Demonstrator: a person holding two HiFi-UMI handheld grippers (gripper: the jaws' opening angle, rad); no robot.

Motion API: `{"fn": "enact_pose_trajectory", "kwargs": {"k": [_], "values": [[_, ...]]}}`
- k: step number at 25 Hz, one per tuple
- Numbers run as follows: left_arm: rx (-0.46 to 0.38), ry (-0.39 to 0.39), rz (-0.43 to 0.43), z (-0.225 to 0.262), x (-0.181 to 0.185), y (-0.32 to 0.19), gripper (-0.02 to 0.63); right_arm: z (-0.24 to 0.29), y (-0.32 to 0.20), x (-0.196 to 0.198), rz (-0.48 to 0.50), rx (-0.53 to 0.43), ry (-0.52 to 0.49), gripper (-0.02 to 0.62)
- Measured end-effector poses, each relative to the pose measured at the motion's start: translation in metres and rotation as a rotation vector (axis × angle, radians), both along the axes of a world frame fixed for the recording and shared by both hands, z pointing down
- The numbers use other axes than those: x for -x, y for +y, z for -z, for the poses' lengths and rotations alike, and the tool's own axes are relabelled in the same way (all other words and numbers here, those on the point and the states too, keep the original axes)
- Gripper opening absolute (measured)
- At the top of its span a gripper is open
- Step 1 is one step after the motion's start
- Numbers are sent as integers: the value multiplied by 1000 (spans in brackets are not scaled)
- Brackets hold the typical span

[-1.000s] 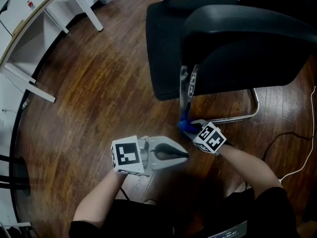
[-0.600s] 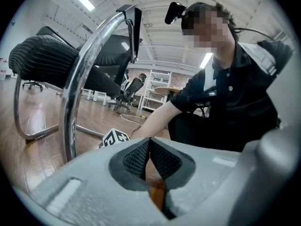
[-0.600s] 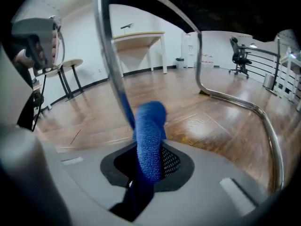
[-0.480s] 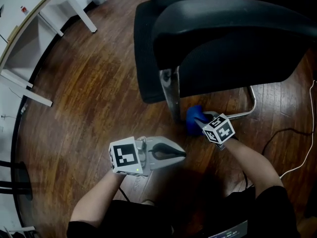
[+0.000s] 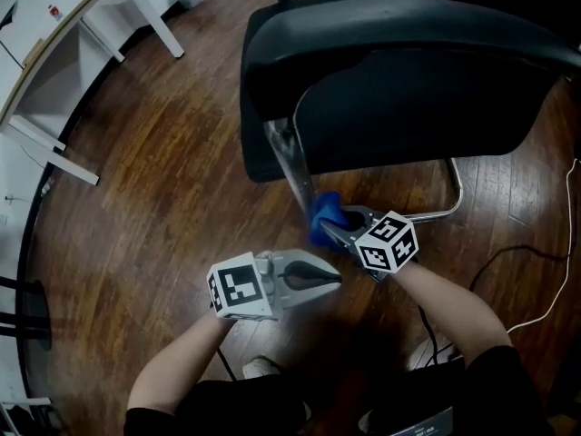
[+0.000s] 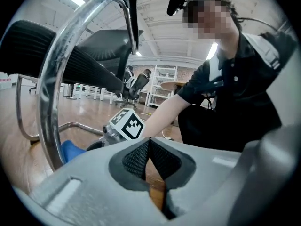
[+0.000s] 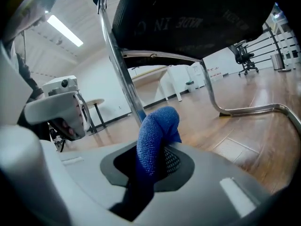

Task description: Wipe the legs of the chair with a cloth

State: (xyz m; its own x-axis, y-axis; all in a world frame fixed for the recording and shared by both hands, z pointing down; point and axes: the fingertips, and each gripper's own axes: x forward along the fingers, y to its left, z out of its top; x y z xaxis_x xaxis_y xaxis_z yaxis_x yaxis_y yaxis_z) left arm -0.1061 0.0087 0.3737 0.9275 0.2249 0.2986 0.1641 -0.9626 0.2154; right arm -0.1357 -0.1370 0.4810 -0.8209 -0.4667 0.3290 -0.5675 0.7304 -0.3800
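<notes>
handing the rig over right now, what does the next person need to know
Right gripper: jaws shut on the blue cloth, which is held at the near chrome leg of the chair, low down.
Left gripper: jaws shut, empty, hovering just beside the right one.
Done: the pictures do not show how much has been wiped.
Left: run the cloth along this leg, then the floor rail.

The cloth (image 5: 324,218) is bright blue. The chair (image 5: 408,71) is black with shiny chrome legs (image 5: 287,163). The floor (image 5: 154,153) is reddish-brown wood. The left hand-held gripper (image 5: 338,281) and right hand-held gripper (image 5: 334,232) are grey, with black-and-white marker cubes (image 5: 243,289).
</notes>
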Motion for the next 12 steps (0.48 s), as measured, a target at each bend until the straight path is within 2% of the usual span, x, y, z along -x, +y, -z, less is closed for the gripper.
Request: {"fn": "enact_pose_trajectory", "kwargs": {"k": [2, 5, 8, 12], "values": [[1, 2, -8, -3, -2, 3, 0, -12, -7, -6, -50, 10, 2, 58], [-2, -7, -50, -6, -3, 8, 0, -46, -14, -11, -149, 60, 71, 57], [13, -8, -47, -8, -4, 4, 0, -76, -4, -17, -182, 107, 108, 57], [17, 22, -36, -16, -4, -13, 0, -81, -4, -29, -217, 111, 117, 57]]}}
